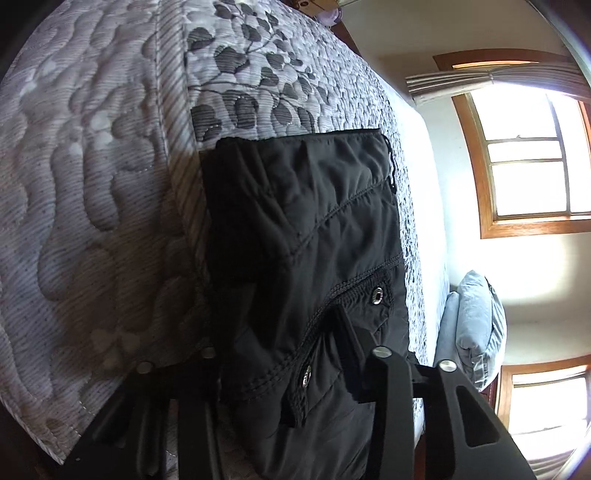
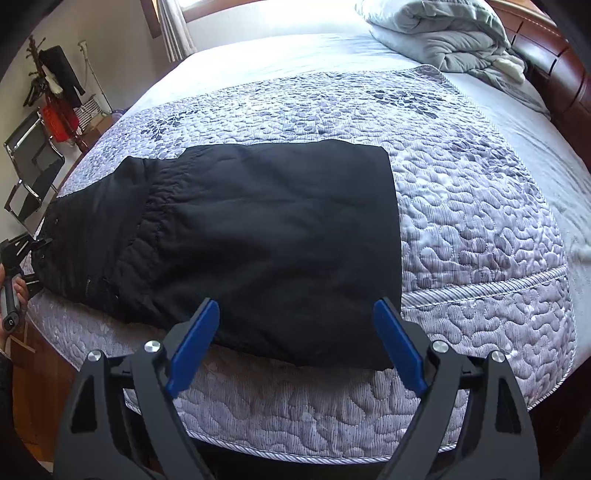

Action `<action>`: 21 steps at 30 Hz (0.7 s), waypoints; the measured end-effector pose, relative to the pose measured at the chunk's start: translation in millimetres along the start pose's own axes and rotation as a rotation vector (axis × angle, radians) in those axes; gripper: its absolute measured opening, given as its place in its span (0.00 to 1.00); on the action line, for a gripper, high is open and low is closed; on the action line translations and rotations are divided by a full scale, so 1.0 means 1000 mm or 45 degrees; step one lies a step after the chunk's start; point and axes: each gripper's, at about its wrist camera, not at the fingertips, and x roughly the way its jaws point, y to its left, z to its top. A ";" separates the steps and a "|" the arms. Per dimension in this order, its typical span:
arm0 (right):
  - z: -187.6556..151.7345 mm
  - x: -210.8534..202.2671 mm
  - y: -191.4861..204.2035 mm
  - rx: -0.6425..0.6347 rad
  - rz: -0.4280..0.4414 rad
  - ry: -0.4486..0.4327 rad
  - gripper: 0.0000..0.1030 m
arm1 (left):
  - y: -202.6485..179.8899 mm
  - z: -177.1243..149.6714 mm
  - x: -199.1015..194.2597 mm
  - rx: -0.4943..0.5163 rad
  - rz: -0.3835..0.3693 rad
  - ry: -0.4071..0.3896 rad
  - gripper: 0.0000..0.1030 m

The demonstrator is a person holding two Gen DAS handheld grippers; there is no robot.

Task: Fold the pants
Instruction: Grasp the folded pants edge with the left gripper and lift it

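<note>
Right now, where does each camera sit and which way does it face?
Left wrist: on the left gripper, at one end of the pants, looking along them toward the windows; its own fingers show, closed on fabric.
Right wrist: on the right gripper, above the bed's near edge, facing the duvet; open jaws show.
Shared: pants, bed.

bare quilt (image 2: 480, 206) right of pants (image 2: 258, 240), bedding heap (image 2: 443, 33) beyond

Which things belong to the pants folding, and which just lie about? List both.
Job: black padded pants; quilted grey bedspread under them; left gripper; right gripper.
Lying about: bundled grey duvet; coat stand; metal-framed chair.
</note>
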 end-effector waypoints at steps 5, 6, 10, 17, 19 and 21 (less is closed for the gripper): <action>-0.001 -0.004 -0.003 0.000 -0.009 -0.011 0.84 | -0.017 -0.005 -0.012 0.015 -0.051 -0.037 0.18; -0.001 -0.004 -0.004 0.004 -0.009 -0.012 0.84 | -0.021 -0.007 -0.014 0.026 -0.059 -0.046 0.17; -0.002 -0.007 -0.010 0.033 -0.010 -0.018 0.84 | -0.055 -0.014 -0.025 0.148 -0.075 -0.094 0.16; -0.005 -0.009 -0.016 0.055 -0.004 -0.026 0.84 | -0.101 -0.026 -0.037 0.292 -0.128 -0.132 0.16; -0.005 -0.010 -0.017 0.058 -0.002 -0.029 0.84 | -0.118 -0.034 -0.038 0.374 -0.120 -0.151 0.17; -0.006 -0.010 -0.019 0.066 0.000 -0.032 0.84 | -0.120 -0.038 -0.045 0.466 -0.104 -0.173 0.17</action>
